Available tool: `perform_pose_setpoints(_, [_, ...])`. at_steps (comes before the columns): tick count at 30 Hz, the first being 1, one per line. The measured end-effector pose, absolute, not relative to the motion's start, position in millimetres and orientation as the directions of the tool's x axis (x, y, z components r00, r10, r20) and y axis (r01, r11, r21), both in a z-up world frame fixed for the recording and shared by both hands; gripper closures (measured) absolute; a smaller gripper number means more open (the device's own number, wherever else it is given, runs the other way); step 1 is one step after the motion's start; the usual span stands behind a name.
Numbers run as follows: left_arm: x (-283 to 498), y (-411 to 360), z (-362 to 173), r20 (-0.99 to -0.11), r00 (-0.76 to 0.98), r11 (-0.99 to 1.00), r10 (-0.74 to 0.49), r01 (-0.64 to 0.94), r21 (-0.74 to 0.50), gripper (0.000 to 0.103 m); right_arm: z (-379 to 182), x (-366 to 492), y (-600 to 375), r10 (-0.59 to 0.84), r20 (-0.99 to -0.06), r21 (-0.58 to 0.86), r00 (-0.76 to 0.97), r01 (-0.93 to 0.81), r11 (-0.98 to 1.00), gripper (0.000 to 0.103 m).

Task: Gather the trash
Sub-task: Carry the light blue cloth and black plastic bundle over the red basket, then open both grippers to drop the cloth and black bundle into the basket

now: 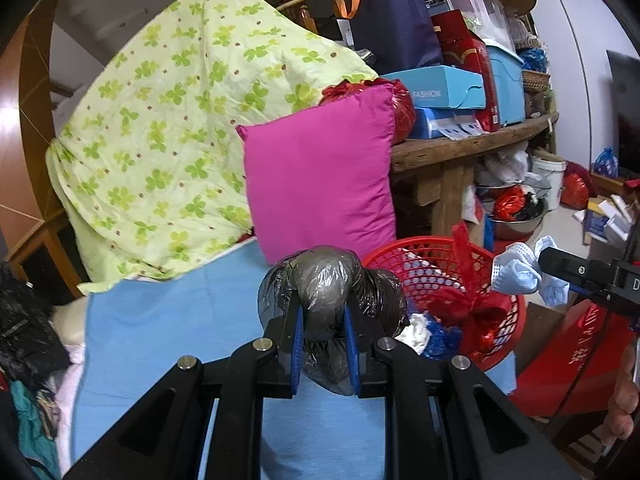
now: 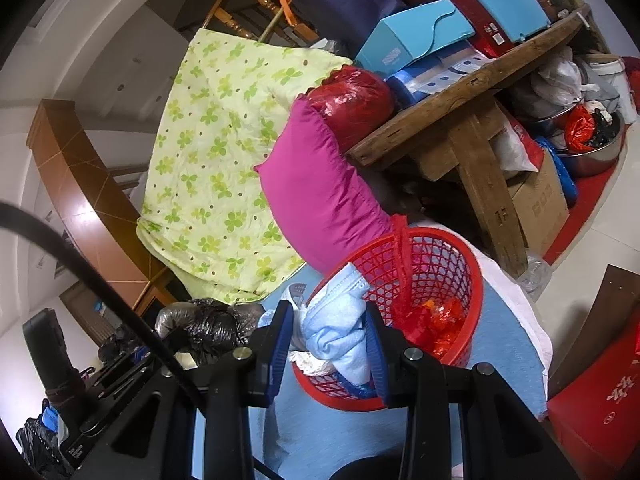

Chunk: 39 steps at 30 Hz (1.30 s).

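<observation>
My left gripper (image 1: 322, 312) is shut on a grey-black plastic bag bundle (image 1: 328, 284), held over the blue sheet just left of the red mesh basket (image 1: 504, 320). The same bundle (image 2: 208, 324) shows at lower left in the right wrist view. My right gripper (image 2: 328, 332) is shut on crumpled light blue face masks (image 2: 340, 320), held at the near rim of the red basket (image 2: 472, 280). In the left wrist view those masks (image 1: 520, 272) hang at the right, above the basket's far side. Red plastic wrap and white scraps lie inside the basket.
A magenta pillow (image 1: 320, 176) and a green clover quilt (image 1: 160, 136) lean behind the blue sheet (image 1: 160, 328). A cluttered wooden table (image 1: 460, 148) with boxes stands at the right. A hand (image 1: 624, 400) shows at the right edge. Red box (image 2: 600, 408) stands on the floor.
</observation>
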State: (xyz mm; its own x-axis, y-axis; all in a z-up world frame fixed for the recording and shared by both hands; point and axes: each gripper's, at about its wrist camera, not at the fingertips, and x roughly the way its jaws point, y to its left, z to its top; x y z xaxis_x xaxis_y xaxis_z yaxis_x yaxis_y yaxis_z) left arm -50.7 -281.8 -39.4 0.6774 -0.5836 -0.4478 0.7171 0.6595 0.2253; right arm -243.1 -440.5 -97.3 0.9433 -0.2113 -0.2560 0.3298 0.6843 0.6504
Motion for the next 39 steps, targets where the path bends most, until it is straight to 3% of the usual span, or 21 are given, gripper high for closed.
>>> perform_pose_setpoints(11, [-30.8,-299.7,-58.8,-0.526,0.562,0.621,-0.639,0.780,0.079,0.084,-107.2,-256.7,-460.5,-0.282,-0.264,0.680,0.922,0.386,0.624,0.065])
perform_pose_setpoints(39, [-21.8,-340.3,-75.5,-0.540,0.521,0.577,-0.661,0.813,0.079,0.084,-111.4,-202.3,-483.9,-0.303,-0.305,0.660,0.903,0.429,0.617,0.064])
